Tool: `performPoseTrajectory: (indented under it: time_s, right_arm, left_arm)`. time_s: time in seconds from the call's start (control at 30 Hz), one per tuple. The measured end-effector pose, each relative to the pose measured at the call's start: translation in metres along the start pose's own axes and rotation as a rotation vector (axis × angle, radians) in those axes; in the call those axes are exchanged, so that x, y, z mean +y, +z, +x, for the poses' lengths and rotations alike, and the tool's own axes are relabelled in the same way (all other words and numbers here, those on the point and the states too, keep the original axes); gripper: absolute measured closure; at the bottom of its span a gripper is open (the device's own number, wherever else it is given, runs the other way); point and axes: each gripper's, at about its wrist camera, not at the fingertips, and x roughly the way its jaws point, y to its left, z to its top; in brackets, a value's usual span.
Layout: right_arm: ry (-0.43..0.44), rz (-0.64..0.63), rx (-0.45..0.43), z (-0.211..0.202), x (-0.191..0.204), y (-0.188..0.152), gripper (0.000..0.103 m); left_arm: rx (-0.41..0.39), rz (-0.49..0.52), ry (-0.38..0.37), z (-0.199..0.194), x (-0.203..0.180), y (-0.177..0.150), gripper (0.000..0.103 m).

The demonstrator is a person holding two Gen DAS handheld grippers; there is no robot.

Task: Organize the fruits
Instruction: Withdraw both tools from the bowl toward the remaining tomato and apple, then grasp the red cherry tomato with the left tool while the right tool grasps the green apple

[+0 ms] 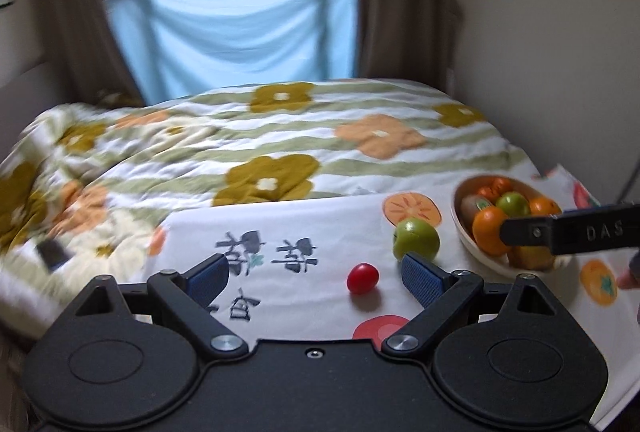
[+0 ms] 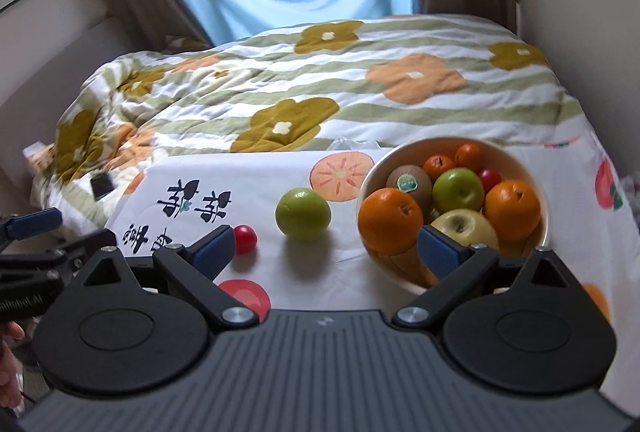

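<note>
A cream bowl [image 2: 370, 176] [image 1: 460, 224] on a white printed cloth holds oranges, a green apple, a yellow apple, a kiwi and small red fruit. Left of it on the cloth lie a loose green apple [image 2: 303, 214] [image 1: 416, 239] and a small red tomato [image 2: 245, 239] [image 1: 362, 278]. My left gripper [image 1: 316, 278] is open and empty, with the tomato lying between its blue pads and a little ahead. My right gripper [image 2: 326, 250] is also open and empty, spanning from the tomato to the bowl's near rim, with the green apple just ahead.
The white cloth [image 2: 192, 172] covers the near part of a bed with a flowered quilt [image 2: 360, 80]. A dark phone [image 2: 102, 186] lies on the quilt at the left. Curtains, a blue sheet and a window stand behind; a wall runs close on the right.
</note>
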Motion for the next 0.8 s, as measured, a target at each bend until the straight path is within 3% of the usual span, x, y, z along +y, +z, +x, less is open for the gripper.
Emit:
performPoseTrajectory:
  time_s: [0.33,0.57,0.8]
  right_arm:
    - [-0.073,0.169,0.043,0.044,0.009,-0.013,0.0]
    - [-0.101,0.252,0.063,0.071,0.011,-0.02,0.0]
    - [-0.105,0.306,0.071,0.093,0.015,-0.021,0.0]
  left_arm:
    - [0.068,0.206,-0.235,0.079,0.013,-0.005,0.008]
    - [0.15,0.316,-0.353,0.129,0.005,-0.013,0.027]
    - [0.197,0.361,-0.414,0.154,0.003,-0.018,0.044]
